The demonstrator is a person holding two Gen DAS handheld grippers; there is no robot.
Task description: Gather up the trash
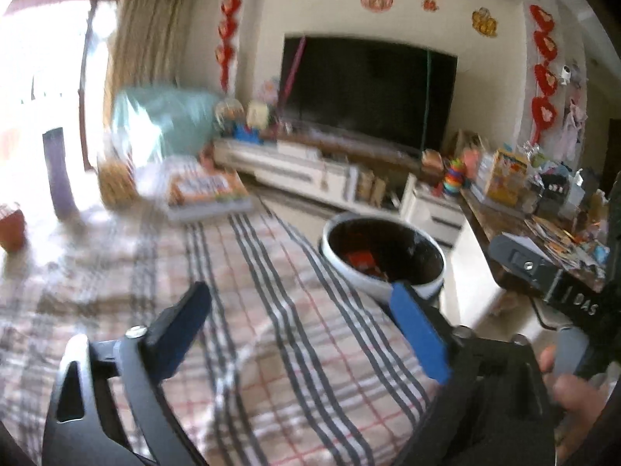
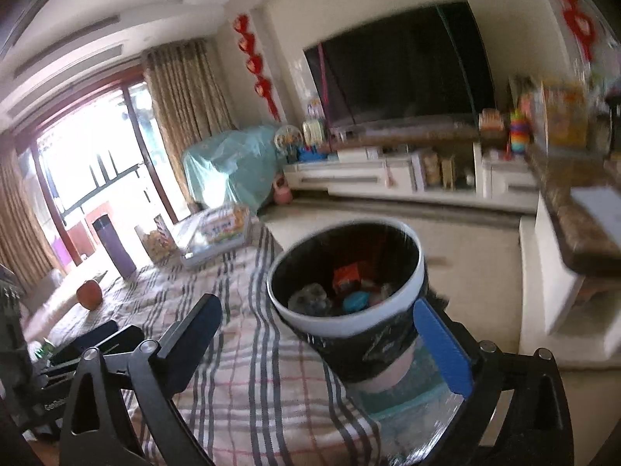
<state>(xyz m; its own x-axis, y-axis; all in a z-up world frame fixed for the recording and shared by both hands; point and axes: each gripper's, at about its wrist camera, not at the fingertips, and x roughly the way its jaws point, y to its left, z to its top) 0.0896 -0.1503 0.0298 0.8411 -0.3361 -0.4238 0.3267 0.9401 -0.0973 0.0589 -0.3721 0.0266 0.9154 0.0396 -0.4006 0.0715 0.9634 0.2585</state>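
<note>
A round trash bin with a white rim [image 2: 349, 320] and a black liner stands just off the right edge of the plaid-covered table [image 2: 240, 369]. Inside lie a red wrapper [image 2: 347, 275], a blue piece [image 2: 355, 301] and a crumpled grey wad [image 2: 310, 297]. My right gripper [image 2: 316, 305] is open. The bin sits close ahead between its fingers, and the blue right pad [image 2: 442, 345] is beside the liner without pressing on it. My left gripper [image 1: 300, 295] is open over the plaid cloth [image 1: 271, 330] with nothing between its fingers. The bin [image 1: 341, 268] lies ahead to its right.
A purple flask [image 2: 114, 248], an orange round object [image 2: 89, 293] and a flat printed box [image 2: 217, 233] stand at the table's far end. Beyond are a low white TV cabinet [image 2: 368, 178] and a cluttered counter [image 1: 543, 202] on the right. A person's hand [image 1: 574, 392] shows at lower right.
</note>
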